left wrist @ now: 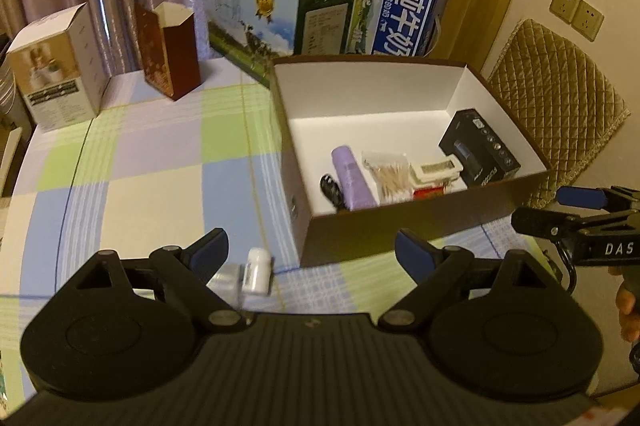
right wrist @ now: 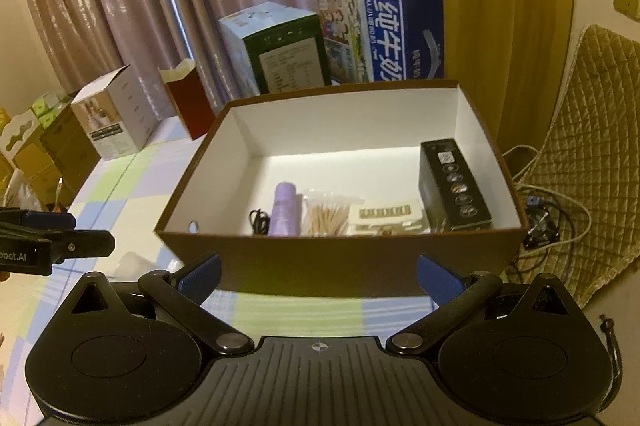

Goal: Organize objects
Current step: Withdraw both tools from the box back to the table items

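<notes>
both grippers, left gripper point(left wrist: 310, 250) and right gripper point(right wrist: 318, 276), stand wide open, holding nothing. small white bottle point(left wrist: 256, 270) lies on the tablecloth point(left wrist: 140, 186) just left of the brown box point(left wrist: 400, 226), probably next for collection.

Open tablecloth point(left wrist: 152, 162) left of brown box point(left wrist: 400, 238)
</notes>
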`<action>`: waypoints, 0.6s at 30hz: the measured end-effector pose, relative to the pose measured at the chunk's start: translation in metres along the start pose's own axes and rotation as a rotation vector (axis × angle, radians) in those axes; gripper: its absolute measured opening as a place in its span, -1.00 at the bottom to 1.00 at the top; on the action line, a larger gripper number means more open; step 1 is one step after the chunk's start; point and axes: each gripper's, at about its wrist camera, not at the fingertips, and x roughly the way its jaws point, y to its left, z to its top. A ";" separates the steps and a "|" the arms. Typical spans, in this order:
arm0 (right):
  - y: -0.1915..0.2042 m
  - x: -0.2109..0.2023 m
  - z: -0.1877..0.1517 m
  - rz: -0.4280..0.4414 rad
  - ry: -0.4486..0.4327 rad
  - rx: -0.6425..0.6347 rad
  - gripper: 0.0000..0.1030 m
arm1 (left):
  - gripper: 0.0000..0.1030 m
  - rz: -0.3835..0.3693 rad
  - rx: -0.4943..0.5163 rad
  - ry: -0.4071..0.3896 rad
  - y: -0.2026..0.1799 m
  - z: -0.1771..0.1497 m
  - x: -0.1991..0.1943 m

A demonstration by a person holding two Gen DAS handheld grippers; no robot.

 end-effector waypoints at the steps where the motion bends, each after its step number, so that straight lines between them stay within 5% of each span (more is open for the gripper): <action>1: 0.003 -0.001 -0.003 0.002 0.003 0.002 0.96 | 0.71 0.003 -0.003 0.003 0.002 -0.004 -0.003; 18: 0.044 -0.007 -0.042 0.022 0.067 -0.011 0.96 | 0.71 0.040 -0.064 0.052 0.048 -0.063 -0.036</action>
